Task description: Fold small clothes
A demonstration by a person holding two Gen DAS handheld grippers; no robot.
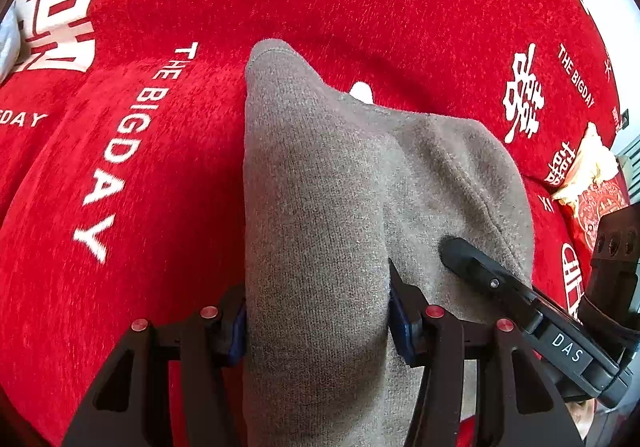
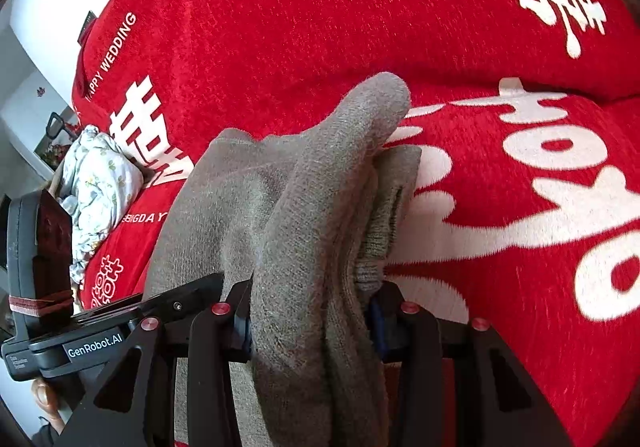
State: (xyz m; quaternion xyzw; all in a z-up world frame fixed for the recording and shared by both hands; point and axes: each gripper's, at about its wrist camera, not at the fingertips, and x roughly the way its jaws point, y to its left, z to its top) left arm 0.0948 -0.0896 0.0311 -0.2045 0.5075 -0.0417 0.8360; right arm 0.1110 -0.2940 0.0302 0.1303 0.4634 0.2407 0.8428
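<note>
Two grippers are holding one gray knit cloth over a red blanket with white words on it. Your left gripper has its jaws about half open, pressed on a thick bunch of the cloth. Your right gripper has its jaws a bit narrower, and they squeeze a bunch with several layers in it. The cloth hangs forward from both grips and its far end droops toward the blanket. In the left view your right gripper sits just beside the left one, with its black finger lying on the cloth.

I think you are in the middle of a fold, carrying the held edge across.

What could go wrong? The right bunch is thick and uneven, so a layer could slip out if you tug hard, and then the fold would come out crooked. The two grippers are very close, so they could bump if you bring them nearer. The droopy far end could drag on the fuzzy blanket and roll under itself. If one side gets ahead of the other, the edge will twist.

A flowery bundle lies off to the left side in the right view, and a yellow and red packet lies off to the right in the left view. Keep the cloth away from both
</note>
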